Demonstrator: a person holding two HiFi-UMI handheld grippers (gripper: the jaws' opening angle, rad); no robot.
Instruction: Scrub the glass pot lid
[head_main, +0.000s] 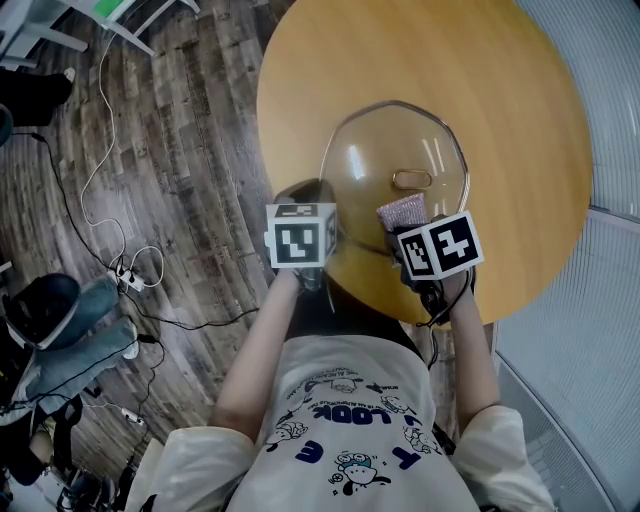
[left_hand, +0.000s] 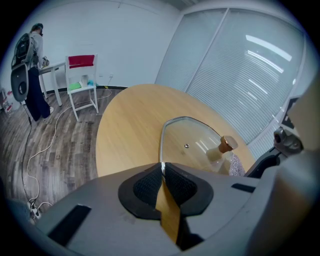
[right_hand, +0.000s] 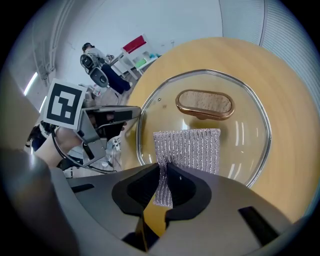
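The person's shirt (head_main: 352, 385) is showing the blue word "LOOK" (upside down from the head camera); the smaller print around it is staying unreadable.

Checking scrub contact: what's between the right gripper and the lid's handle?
The silver scrub pad, held by the right gripper, over the lid; right gripper view.

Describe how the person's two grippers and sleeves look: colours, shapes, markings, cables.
The left gripper and right gripper both have smooth grey bodies, with black ribbed pads on the jaws. Each carries a white cube with black square markers. A black cable trails from the right one. The sleeves are cream.
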